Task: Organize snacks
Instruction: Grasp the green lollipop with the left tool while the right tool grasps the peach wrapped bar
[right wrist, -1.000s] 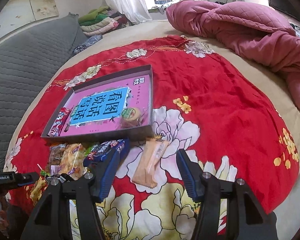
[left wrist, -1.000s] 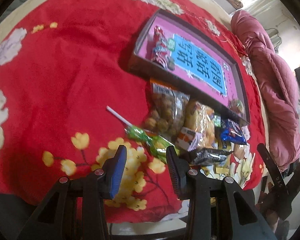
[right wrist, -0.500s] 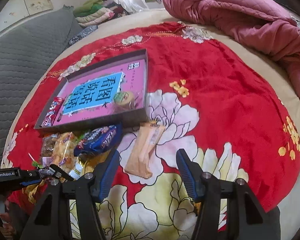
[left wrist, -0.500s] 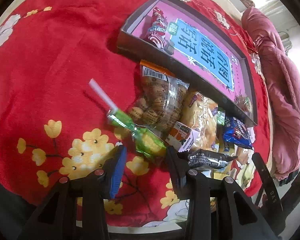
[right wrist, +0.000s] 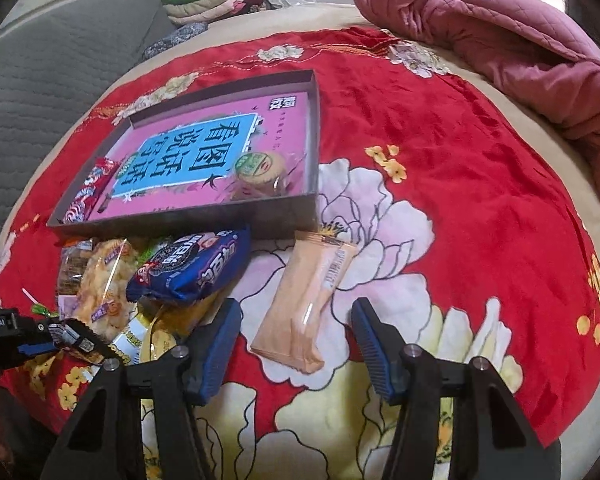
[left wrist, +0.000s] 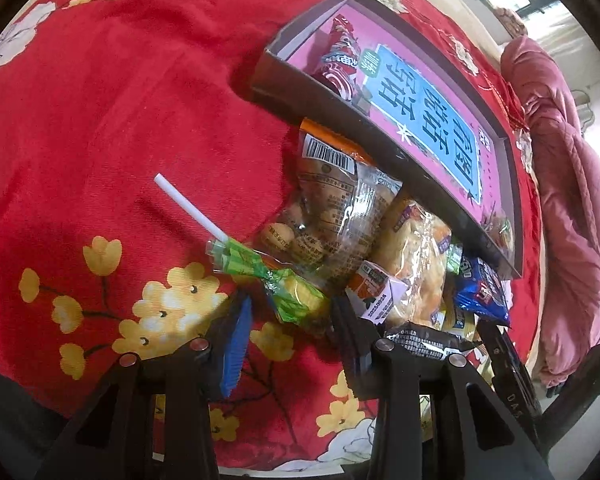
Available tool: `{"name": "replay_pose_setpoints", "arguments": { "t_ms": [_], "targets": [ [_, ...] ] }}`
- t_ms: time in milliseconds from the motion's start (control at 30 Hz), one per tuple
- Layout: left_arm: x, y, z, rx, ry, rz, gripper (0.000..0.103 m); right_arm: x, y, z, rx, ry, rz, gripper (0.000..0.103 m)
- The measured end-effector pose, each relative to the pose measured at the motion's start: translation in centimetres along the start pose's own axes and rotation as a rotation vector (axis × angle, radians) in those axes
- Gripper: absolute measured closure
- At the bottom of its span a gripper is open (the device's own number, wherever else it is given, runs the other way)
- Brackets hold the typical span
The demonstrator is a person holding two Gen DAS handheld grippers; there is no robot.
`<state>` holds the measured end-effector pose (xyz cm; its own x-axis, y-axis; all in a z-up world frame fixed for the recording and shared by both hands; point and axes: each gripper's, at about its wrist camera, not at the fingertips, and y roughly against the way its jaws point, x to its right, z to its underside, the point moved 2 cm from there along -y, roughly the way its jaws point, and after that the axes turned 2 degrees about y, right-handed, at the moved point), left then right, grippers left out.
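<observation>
I am holding my left gripper [left wrist: 286, 322] over the green-wrapped lollipop [left wrist: 296, 298], which is lying on the red bedspread [left wrist: 120, 120]; my fingers have just been narrowing, standing either side of its wrapper, not yet pressing. My right gripper [right wrist: 296, 332] is straddling the near end of the tan snack bar [right wrist: 304, 300], fingers apart and closing in. The snack pile [right wrist: 160, 272] is lying just beside the shallow box [right wrist: 314, 128].
</observation>
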<state>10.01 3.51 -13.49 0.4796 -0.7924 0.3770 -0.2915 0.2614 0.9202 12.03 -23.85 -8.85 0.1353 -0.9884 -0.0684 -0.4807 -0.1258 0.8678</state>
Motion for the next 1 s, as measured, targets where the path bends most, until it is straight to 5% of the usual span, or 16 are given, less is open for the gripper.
{"name": "replay_pose_setpoints", "arguments": {
  "t_ms": [333,1000],
  "targets": [
    [-0.5,0.1,0.4,0.022,-0.025,0.037,0.072,-0.1,-0.4,-0.1,0.008,0.029,0.006,0.072],
    [-0.6,4.5,0.8,0.082,-0.099,0.051,0.073,0.9,3.3,-0.4,0.127,-0.016,-0.061,0.075]
  ]
}}
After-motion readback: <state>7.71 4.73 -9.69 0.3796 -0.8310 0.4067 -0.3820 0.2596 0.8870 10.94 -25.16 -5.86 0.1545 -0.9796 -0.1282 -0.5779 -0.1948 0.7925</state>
